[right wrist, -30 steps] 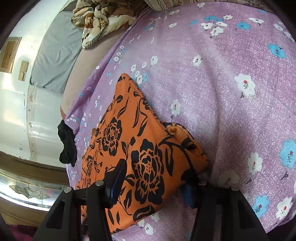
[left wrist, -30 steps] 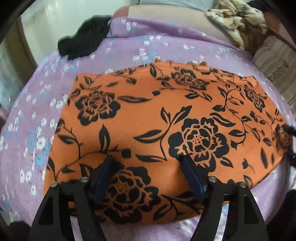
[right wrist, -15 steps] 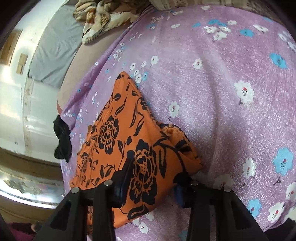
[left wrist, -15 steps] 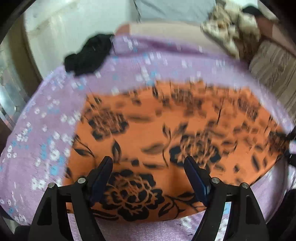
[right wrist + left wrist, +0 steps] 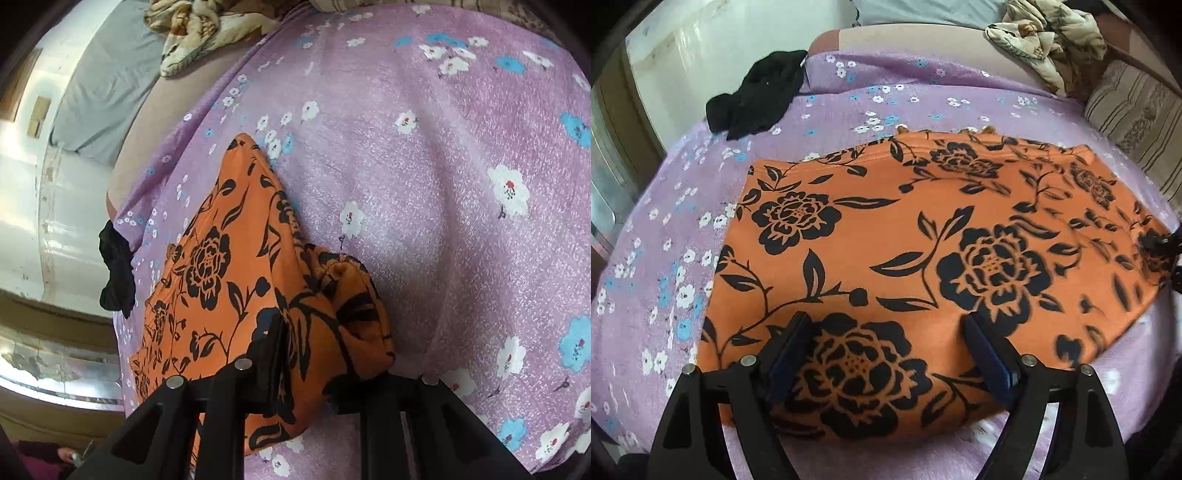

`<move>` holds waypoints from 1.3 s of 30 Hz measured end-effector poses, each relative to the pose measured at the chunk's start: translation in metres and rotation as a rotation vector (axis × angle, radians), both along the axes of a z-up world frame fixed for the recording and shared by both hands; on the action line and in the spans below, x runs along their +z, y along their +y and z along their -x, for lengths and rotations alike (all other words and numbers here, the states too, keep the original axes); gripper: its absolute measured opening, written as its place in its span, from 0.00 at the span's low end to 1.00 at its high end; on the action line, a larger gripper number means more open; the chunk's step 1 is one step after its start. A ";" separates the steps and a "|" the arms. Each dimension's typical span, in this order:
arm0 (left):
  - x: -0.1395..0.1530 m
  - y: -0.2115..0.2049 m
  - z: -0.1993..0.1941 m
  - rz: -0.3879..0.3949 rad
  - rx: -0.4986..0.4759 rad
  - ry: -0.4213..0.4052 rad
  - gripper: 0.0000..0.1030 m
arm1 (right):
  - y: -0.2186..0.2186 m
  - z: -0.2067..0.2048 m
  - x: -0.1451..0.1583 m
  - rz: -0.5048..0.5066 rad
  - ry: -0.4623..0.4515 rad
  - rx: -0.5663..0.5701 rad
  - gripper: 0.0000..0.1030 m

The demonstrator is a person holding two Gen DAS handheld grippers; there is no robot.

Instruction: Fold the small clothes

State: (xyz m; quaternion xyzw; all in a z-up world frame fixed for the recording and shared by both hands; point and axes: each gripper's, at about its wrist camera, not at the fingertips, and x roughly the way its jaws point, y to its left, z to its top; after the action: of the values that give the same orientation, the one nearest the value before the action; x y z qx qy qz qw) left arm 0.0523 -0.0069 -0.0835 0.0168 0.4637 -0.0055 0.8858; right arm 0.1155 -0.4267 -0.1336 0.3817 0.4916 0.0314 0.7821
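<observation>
Orange floral garment (image 5: 905,258) lies flat on the lilac flowered bedsheet (image 5: 443,184), no lettering legible; right gripper (image 5: 306,354), jaws just closing, pinches its bunched 3-o'clock corner, far finger hidden; left gripper (image 5: 890,354) spread wide.

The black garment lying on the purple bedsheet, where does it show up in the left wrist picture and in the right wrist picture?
Left wrist view: the black garment lies upper left, beyond the orange floral cloth, at the sheet's far edge.
Right wrist view: it sits at the left edge, mid-height, left of the orange cloth.
Shared landmark: the crumpled beige blanket, upper right in the left view, top left in the right view.
</observation>
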 end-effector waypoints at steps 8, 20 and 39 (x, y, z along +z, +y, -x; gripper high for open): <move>0.063 0.134 0.043 0.200 0.310 -0.248 0.82 | 0.101 -0.011 0.126 0.185 -0.298 0.200 0.11; 0.010 0.257 0.070 0.402 0.634 -0.190 0.82 | 0.412 0.049 0.025 0.323 -0.256 0.940 0.10; 0.027 0.228 0.072 0.562 0.417 -0.197 0.81 | 0.348 0.067 0.069 0.180 -0.356 0.731 0.42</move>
State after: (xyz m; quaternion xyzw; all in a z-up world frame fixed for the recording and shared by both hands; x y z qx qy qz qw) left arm -0.0195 0.2208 -0.0567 -0.3217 0.3501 0.0497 0.8783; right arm 0.0484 -0.0784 -0.0641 0.1007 0.4528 0.3291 0.8225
